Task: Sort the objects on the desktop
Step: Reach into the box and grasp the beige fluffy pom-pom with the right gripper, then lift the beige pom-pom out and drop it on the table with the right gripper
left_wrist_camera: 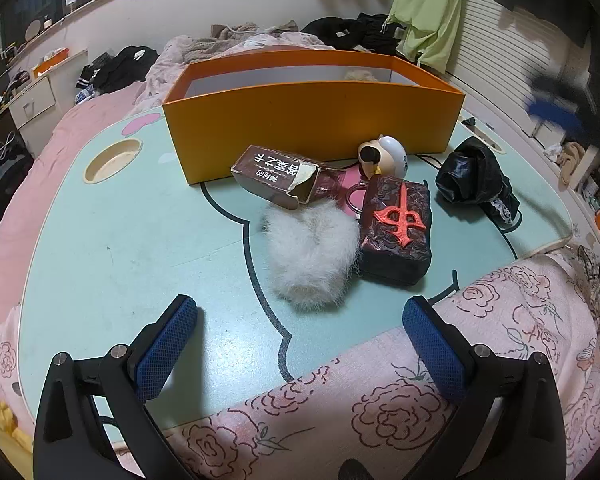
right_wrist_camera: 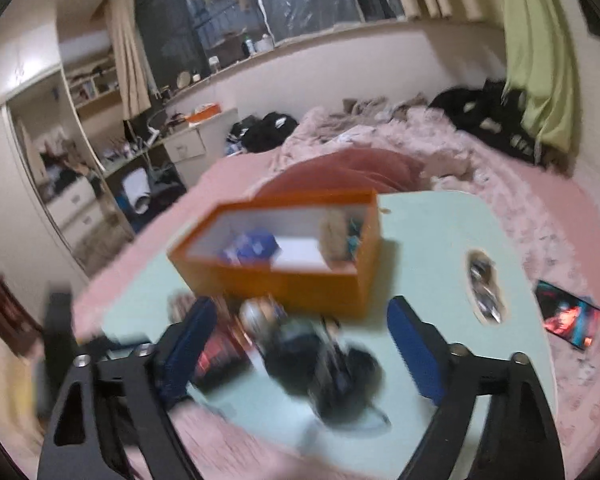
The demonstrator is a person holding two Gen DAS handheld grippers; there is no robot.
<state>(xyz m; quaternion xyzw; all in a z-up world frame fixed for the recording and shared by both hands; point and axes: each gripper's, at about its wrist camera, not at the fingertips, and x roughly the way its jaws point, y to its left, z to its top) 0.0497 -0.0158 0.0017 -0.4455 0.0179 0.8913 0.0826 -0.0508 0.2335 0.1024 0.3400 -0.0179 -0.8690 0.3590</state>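
Partly sorted: orange box (left_wrist_camera: pixel 312 128), far on the counter (left_wrist_camera: pixel 120 240), already holds a few items. Left out near it: card box (left_wrist_camera: pixel 276 174), fur puff (left_wrist_camera: pixel 312 256), dark block (left_wrist_camera: pixel 396 228), black bag (left_wrist_camera: pixel 472 172). Left gripper (left_wrist_camera: pixel 300 344) and right gripper (right_wrist_camera: pixel 300 344) both gape, empty.

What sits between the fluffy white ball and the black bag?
The dark block with the red character lies between the fluffy white ball and black bag, per left wrist view.

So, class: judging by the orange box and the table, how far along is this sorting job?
Partly done: the orange box already holds a blue item and more. Nothing is in hand; the left gripper and right gripper are both open and empty. Left on the table: carton, white fluff, red-marked block, round toy, black bag.
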